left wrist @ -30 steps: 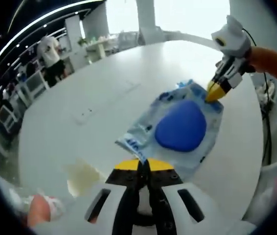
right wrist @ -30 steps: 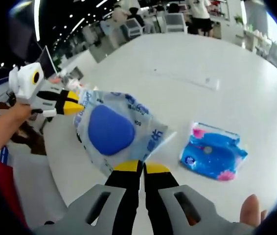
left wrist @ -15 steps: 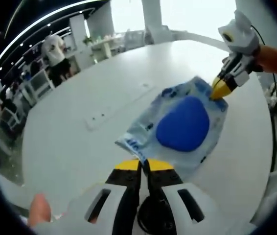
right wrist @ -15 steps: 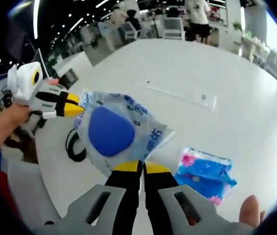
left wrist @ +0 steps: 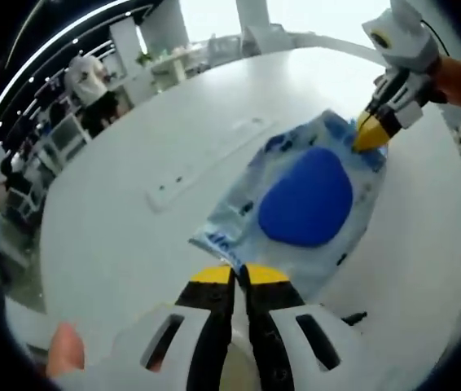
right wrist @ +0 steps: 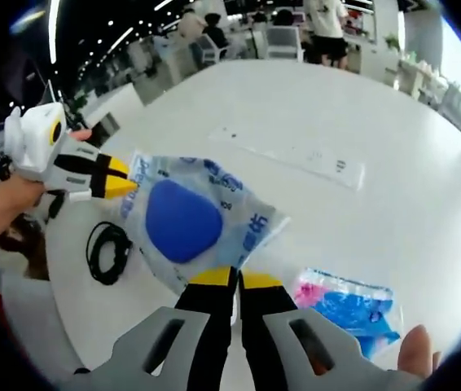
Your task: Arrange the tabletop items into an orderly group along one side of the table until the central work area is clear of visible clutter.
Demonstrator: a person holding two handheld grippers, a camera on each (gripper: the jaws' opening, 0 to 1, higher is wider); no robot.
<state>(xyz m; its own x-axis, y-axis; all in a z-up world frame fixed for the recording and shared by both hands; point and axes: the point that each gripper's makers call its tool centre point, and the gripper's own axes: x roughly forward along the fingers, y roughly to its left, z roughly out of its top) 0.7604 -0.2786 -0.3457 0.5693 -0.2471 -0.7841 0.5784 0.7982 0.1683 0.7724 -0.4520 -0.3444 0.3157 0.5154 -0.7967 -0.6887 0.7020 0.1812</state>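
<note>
Both grippers, left and right, hold a clear pouch with a blue pad stretched between them above the white tabletop, fingers pinched shut on opposite edges, beside a blue packet and black cable.

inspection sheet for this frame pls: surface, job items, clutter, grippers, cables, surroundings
Surface: white table, mostly bare, with a flush rectangular panel in its top.
Job's things: clear packet with a blue pad inside, held up off the table between both grippers; blue and pink packet lying flat on the table.
Clutter: nothing seen beyond the items above.
Grippers: left gripper shut on one edge of the clear packet; right gripper shut on the opposite edge.
Cables: black coiled cable on the table near the edge.
Surroundings: open room with desks, chairs and people standing in the background.
</note>
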